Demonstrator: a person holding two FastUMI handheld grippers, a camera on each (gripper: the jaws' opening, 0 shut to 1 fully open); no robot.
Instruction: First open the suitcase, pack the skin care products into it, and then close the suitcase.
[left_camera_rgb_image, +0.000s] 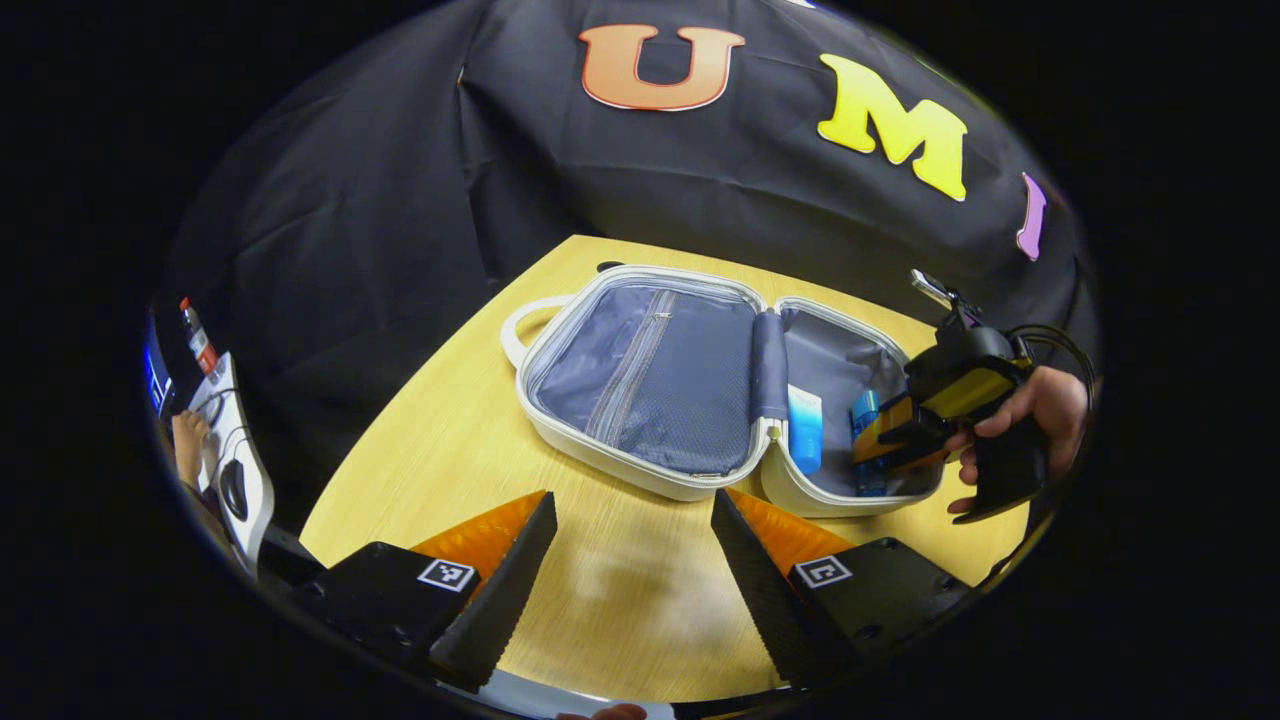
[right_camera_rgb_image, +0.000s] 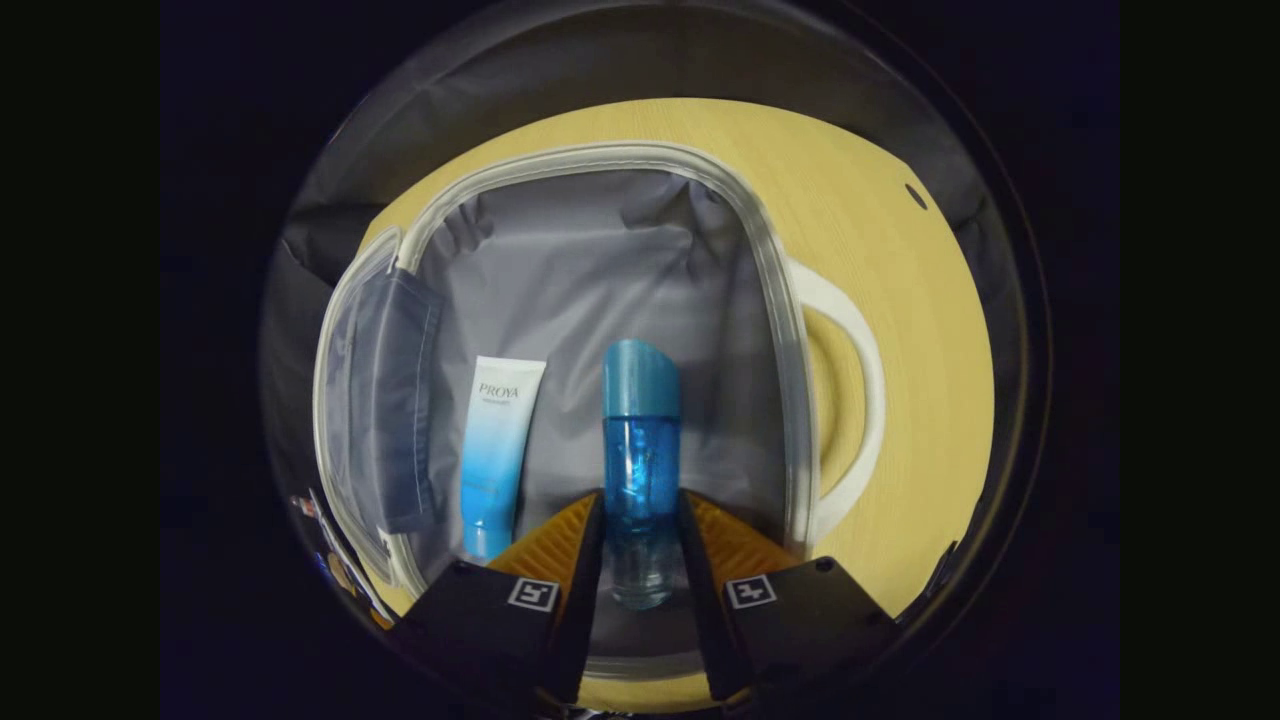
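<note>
Suitcase (left_camera_rgb_image: 690, 390) lies open near desk (left_camera_rgb_image: 440, 460) far edge. R tongs (right_camera_rgb_image: 640, 545) clamp bottle (right_camera_rgb_image: 640, 450) inside its right half, beside tube (right_camera_rgb_image: 495, 450), prob. to lay it flat. L tongs (left_camera_rgb_image: 630, 560) wide open, nothing held, over near edge, waiting for closing.

Cloth lining, hard shell, clear plastic, wood grain

The suitcase (left_camera_rgb_image: 640, 470) has a smooth, pale, matt shell; its lining (right_camera_rgb_image: 600, 270) is grey cloth, creased, with a mesh pocket (left_camera_rgb_image: 650, 420) on the left half. The bottle (right_camera_rgb_image: 640, 470) looks like clear, glossy blue plastic; the tube (right_camera_rgb_image: 497, 440) beside it is smooth and slightly shiny. The table (left_camera_rgb_image: 480, 440) shows light wood grain with a soft sheen.
</note>
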